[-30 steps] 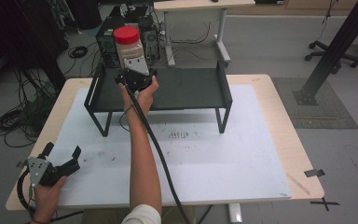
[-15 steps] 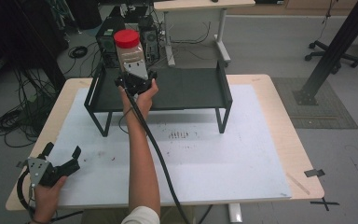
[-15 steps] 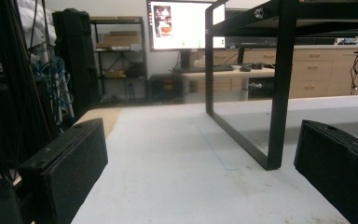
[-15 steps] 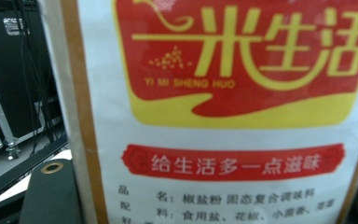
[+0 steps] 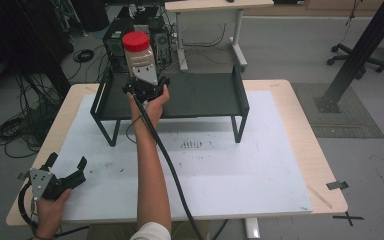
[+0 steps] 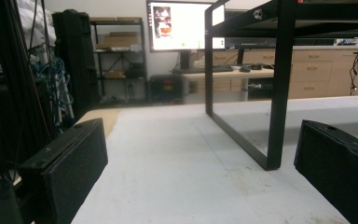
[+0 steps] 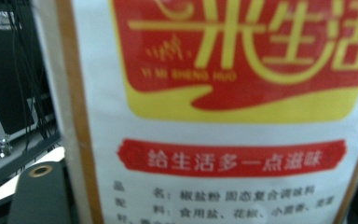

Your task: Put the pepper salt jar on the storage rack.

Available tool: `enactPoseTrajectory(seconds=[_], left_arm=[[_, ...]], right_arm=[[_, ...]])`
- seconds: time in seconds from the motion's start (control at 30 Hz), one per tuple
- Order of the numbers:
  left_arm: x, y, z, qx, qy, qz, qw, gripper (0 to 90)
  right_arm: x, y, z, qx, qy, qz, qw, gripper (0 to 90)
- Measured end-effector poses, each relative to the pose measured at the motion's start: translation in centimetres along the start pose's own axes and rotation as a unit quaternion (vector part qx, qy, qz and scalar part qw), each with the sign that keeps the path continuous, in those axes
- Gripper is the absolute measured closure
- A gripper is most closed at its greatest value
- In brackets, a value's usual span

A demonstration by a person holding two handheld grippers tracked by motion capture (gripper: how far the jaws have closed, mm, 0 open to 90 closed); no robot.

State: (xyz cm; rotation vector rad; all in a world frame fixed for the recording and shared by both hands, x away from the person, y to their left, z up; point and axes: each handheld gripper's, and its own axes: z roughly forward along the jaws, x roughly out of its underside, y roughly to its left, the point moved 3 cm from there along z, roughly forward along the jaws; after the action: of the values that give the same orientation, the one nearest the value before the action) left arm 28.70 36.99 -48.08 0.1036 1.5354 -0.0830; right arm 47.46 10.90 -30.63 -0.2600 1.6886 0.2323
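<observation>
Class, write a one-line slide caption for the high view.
Right gripper holds a red-lidded jar above the black rack; left gripper waits open.

Jar point(image 7: 223, 112) label fills the right gripper view, cropped on all edges; lower print blurred. Right gripper point(image 5: 145, 86) jaws sit behind the jar in the high view. Left gripper point(image 6: 205, 177) jaws cut off at bottom. Monitor point(image 6: 182, 25) content illegible
</observation>
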Motion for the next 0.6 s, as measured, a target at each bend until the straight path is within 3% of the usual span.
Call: enactPoseTrajectory(seconds=[0.6], left_arm=[[0.0, -0.01, 0.02, 0.0, 0.001, 0.0, 1.0, 3.0]], right_arm=[[-0.24, -0.24, -0.12, -0.005, -0.007, 0.001, 1.0, 4.1]])
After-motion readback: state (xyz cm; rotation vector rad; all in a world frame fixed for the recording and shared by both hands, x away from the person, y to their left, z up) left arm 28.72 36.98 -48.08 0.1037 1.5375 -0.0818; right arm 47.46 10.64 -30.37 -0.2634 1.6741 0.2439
